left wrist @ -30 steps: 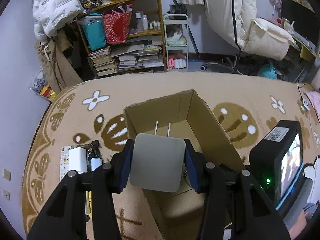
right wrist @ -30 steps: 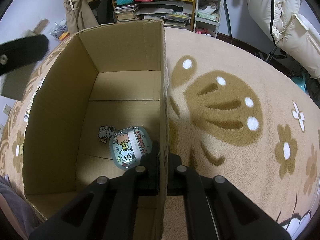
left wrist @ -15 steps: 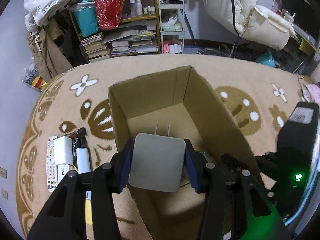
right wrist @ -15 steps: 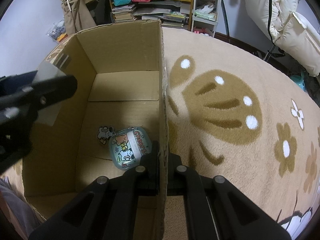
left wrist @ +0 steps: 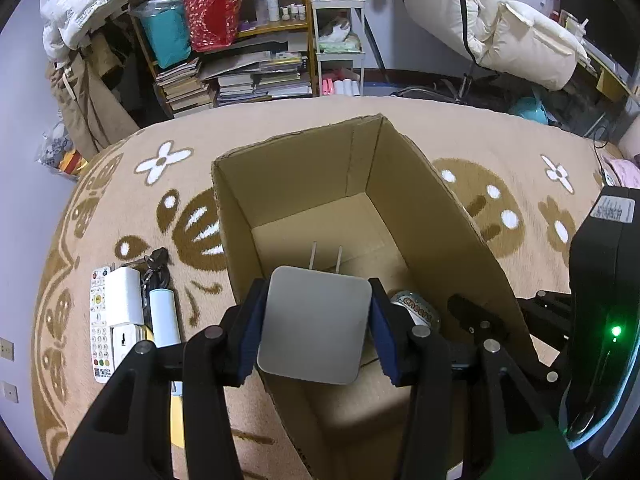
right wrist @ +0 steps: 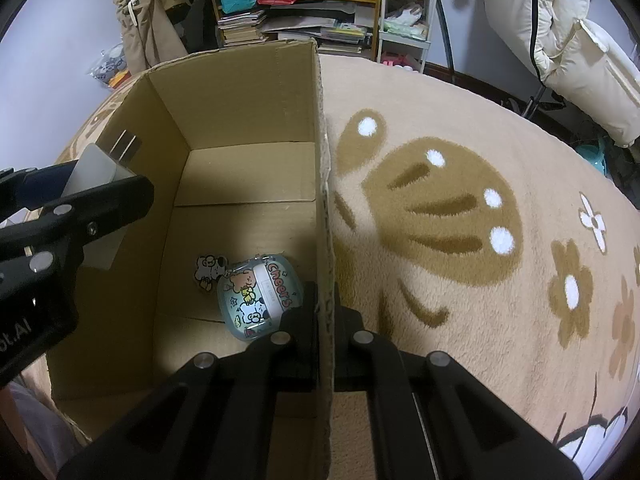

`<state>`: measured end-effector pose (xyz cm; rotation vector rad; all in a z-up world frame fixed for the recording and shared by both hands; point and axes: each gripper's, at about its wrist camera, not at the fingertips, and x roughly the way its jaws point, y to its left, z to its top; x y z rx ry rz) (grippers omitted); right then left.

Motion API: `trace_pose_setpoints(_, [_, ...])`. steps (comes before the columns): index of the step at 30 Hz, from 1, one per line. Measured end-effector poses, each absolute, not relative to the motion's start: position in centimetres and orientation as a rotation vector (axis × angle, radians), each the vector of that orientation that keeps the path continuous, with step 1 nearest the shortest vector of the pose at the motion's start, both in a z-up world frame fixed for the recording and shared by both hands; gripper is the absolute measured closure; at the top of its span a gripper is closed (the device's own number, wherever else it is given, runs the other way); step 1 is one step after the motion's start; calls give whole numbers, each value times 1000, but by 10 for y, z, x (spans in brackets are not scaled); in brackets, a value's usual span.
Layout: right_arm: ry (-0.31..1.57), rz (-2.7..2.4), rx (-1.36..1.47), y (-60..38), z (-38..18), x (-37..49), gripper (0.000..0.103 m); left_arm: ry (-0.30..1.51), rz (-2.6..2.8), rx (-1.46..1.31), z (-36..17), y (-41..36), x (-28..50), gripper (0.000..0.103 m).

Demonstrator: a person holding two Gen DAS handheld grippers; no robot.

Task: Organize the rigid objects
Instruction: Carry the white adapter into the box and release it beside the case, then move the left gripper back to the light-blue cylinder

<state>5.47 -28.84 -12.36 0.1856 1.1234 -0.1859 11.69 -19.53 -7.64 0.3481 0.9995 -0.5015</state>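
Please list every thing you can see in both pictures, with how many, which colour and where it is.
cardboard box: one, brown, open, on the carpet
charger: one, grey, two prongs, held over the box
round case: one, pale blue with cartoons, on the box floor
remote control: one, white, on the carpet left of the box
carpet: one, beige with brown pattern
left gripper: black, blue fingers shut on the charger
right gripper: black, clamped on the box's wall

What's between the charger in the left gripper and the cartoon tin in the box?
Nothing: in the right wrist view only bare cardboard floor separates the charger from the tin.
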Motion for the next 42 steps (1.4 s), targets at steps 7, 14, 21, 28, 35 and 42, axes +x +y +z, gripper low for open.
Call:
trace_pose_setpoints(7, [1126, -191, 180, -286, -124, 55, 98, 976, -507, 352, -66, -194, 115, 56])
trace_pose_setpoints(14, [1127, -192, 179, -284, -123, 57, 98, 952, -495, 350, -52, -177, 113, 38])
trace_pose_setpoints(21, [1127, -191, 178, -284, -124, 56, 98, 902, -465, 292, -31, -143, 114, 4])
trace_pose_setpoints(28, [1128, -182, 172, -284, -126, 56, 98, 929, -366, 303, -43, -114, 131, 3])
trace_pose_setpoints(35, [1134, -175, 173, -285, -128, 54, 98, 978, -307, 272, -58, -87, 153, 3])
trace_pose_setpoints(42, [1145, -173, 160, -284, -131, 56, 98, 1021, -279, 222, -78, -70, 170, 3])
